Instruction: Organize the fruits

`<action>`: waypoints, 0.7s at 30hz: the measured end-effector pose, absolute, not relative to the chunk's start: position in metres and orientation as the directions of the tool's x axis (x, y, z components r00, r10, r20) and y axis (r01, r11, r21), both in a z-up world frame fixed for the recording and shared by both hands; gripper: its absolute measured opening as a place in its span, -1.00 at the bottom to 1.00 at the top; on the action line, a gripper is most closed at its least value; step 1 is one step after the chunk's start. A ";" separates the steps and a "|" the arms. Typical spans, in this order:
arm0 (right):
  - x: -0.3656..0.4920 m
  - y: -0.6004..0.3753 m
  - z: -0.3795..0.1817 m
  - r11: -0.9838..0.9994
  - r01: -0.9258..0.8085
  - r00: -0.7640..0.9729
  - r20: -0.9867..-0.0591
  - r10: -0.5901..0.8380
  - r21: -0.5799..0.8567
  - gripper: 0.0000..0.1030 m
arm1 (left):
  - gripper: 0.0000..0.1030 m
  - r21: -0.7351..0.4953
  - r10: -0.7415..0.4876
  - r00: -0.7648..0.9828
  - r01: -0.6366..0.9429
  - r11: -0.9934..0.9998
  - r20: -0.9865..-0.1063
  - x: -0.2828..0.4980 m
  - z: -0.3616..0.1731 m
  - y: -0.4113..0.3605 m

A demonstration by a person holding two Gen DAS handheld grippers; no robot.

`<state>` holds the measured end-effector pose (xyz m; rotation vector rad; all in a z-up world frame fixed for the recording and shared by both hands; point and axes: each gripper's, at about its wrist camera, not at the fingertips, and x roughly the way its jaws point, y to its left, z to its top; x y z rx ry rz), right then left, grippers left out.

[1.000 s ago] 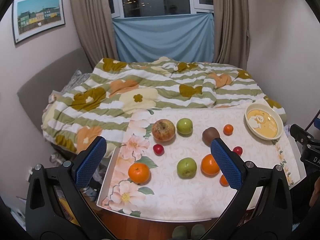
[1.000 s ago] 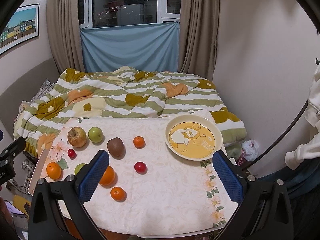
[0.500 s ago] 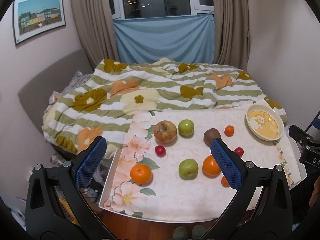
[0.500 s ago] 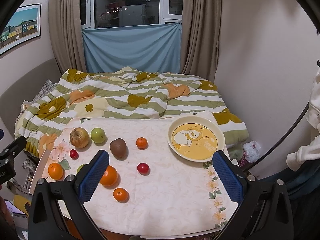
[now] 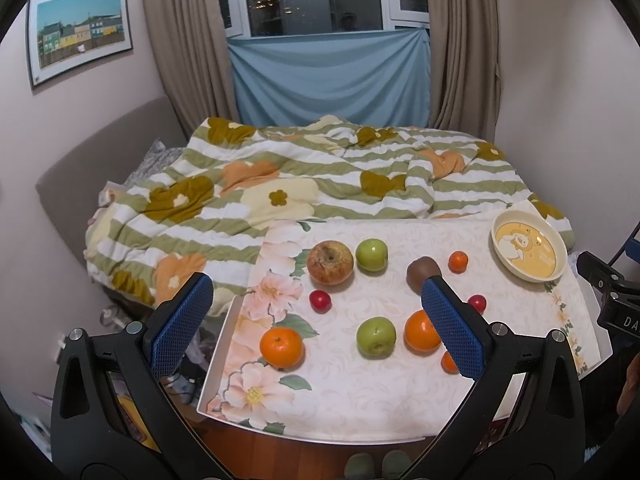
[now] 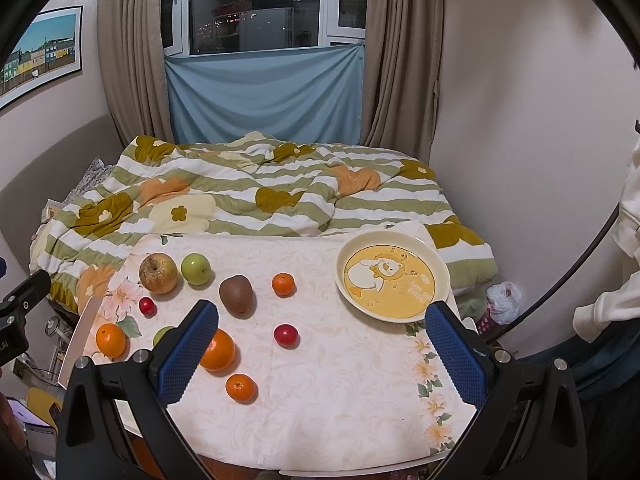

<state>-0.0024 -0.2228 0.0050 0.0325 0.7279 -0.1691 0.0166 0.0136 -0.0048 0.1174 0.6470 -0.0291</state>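
Behind the surface (image 6: 320, 408) lay a bed, and every fruit sat left of the plate (image 6: 394, 276), the red one (image 6: 286, 335) nearest the empty right gripper (image 6: 320, 354), whose fingers, like the left gripper's (image 5: 316, 326), gaped wide.

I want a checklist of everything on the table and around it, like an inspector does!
Surface: table with a white floral cloth.
Job's things: plate empty, far right; red apple, two green apples, kiwi, two big oranges, two small oranges and two small red fruits, all loose on the cloth.
Clutter: nothing seen on the table.
Grippers: left gripper and right gripper both open, empty, above the near edge.
Cables: nothing clearly seen.
Surroundings: bed with striped quilt, curtained window, framed picture.
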 end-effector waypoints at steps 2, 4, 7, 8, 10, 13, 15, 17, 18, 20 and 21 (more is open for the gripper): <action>-0.002 -0.222 0.005 0.986 0.166 0.734 -0.664 -0.143 -0.030 1.00 | 1.00 0.099 0.009 0.797 0.064 0.993 -0.603 0.017 -0.004 0.014; -0.001 -0.222 0.005 0.986 0.165 0.734 -0.664 -0.143 -0.031 1.00 | 1.00 0.097 0.008 0.797 0.064 0.993 -0.604 0.017 -0.004 0.014; -0.003 -0.222 0.006 0.986 0.164 0.734 -0.664 -0.142 -0.029 1.00 | 1.00 0.098 0.008 0.797 0.064 0.993 -0.604 0.017 -0.004 0.014; -0.003 -0.223 0.005 0.986 0.164 0.733 -0.665 -0.143 -0.030 1.00 | 1.00 0.097 0.008 0.797 0.064 0.993 -0.604 0.016 -0.005 0.015; -0.003 -0.222 0.006 0.986 0.164 0.733 -0.665 -0.143 -0.031 0.99 | 1.00 0.096 0.007 0.797 0.064 0.993 -0.604 0.017 -0.005 0.015; -0.003 -0.222 0.006 0.986 0.165 0.734 -0.664 -0.143 -0.030 1.00 | 1.00 0.097 0.008 0.797 0.064 0.993 -0.604 0.017 -0.005 0.014; -0.003 -0.222 0.006 0.986 0.164 0.733 -0.665 -0.142 -0.030 1.00 | 1.00 0.096 0.007 0.797 0.064 0.993 -0.604 0.017 -0.005 0.014; -0.003 -0.222 0.006 0.986 0.164 0.734 -0.665 -0.141 -0.028 1.00 | 1.00 0.093 0.002 0.798 0.067 0.993 -0.603 0.017 -0.005 0.014; -0.003 -0.222 0.006 0.986 0.165 0.734 -0.664 -0.143 -0.029 1.00 | 1.00 0.083 -0.009 0.798 0.073 0.994 -0.603 0.016 -0.005 0.014; -0.003 -0.223 0.006 0.985 0.167 0.734 -0.663 -0.144 -0.030 1.00 | 1.00 0.062 -0.033 0.798 0.088 0.994 -0.602 0.015 -0.006 0.017; -0.002 -0.222 0.006 0.986 0.165 0.737 -0.661 -0.140 -0.025 1.00 | 1.00 0.062 -0.035 0.797 0.091 0.994 -0.603 0.014 -0.007 0.018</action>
